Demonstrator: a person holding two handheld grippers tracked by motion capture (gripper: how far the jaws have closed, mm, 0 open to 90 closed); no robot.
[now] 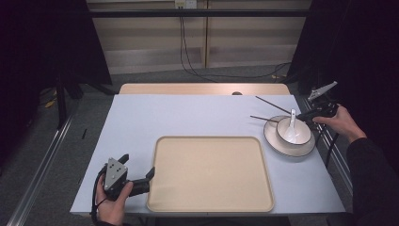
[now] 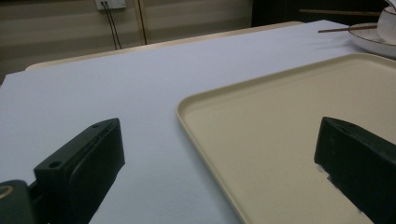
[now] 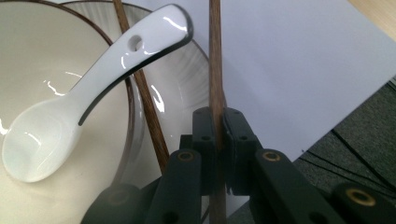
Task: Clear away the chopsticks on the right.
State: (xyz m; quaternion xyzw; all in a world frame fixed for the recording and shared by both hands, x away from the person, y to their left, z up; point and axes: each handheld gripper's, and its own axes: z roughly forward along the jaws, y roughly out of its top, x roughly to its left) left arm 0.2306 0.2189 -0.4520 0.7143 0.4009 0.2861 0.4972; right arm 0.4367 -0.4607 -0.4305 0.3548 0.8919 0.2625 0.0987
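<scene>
Chopsticks number two: in the right gripper view one chopstick [image 3: 215, 60] is pinched between the clenched jaws of the right tool [image 3: 217, 135] while the other chopstick [image 3: 142, 88] slants beside it against the bowl [image 3: 56, 56], a grip the high view leaves too small to read. One spoon [image 1: 291, 126] lies in the one bowl on one plate [image 1: 282, 145] at 3 o'clock of the table [image 1: 141, 117]. At 7 o'clock the left tool [image 1: 139, 170] rests released, jaws straddling the rim of the single tray [image 1: 210, 173].

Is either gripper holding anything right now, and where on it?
Right gripper pinches one chopstick near its end; left gripper is open, empty.
</scene>
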